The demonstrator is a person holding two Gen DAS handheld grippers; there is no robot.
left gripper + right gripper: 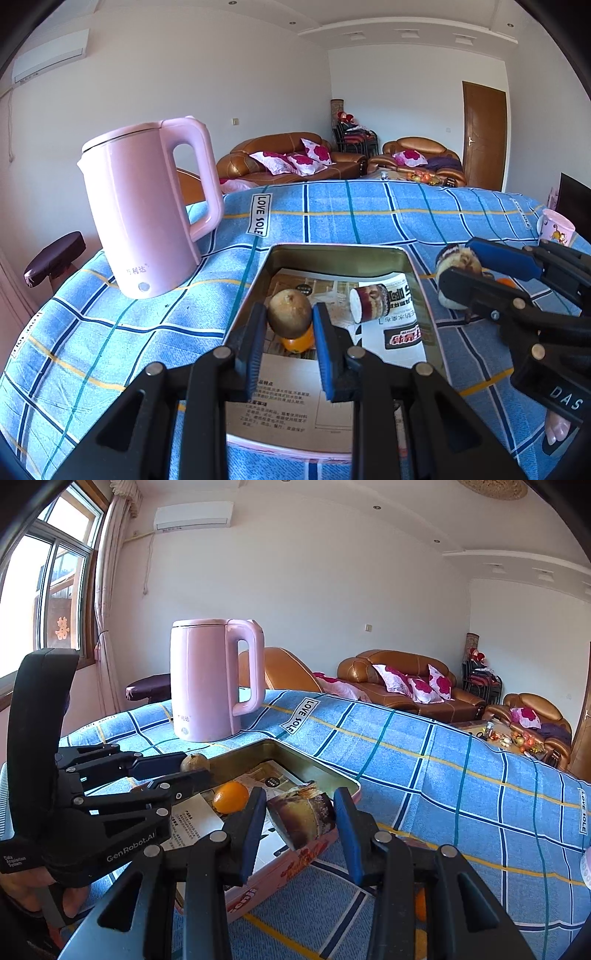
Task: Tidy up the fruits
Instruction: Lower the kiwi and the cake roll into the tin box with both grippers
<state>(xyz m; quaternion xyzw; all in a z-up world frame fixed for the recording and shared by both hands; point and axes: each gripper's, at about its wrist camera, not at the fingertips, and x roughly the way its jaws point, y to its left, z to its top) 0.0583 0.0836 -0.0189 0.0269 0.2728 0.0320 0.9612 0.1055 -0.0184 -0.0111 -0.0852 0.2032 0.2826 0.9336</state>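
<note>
My left gripper [290, 319] is shut on a brown kiwi [290, 312] and holds it just above an orange [297, 342] that lies in the open metal tin [332, 250]. A cut fruit chunk with purple skin and a white face [369, 300] also lies in the tin, on its printed paper lining. My right gripper [301, 806] is shut on a second cut chunk [301, 818] over the tin's near right rim [321, 773]. The right wrist view shows the left gripper [195, 766] with the kiwi [194, 762] above the orange [231, 797].
A pink kettle [147, 214] stands on the blue checked cloth [351, 214] to the left of the tin. A pink mug [556, 225] sits at the far right. Another orange [421, 904] lies on the cloth under my right gripper.
</note>
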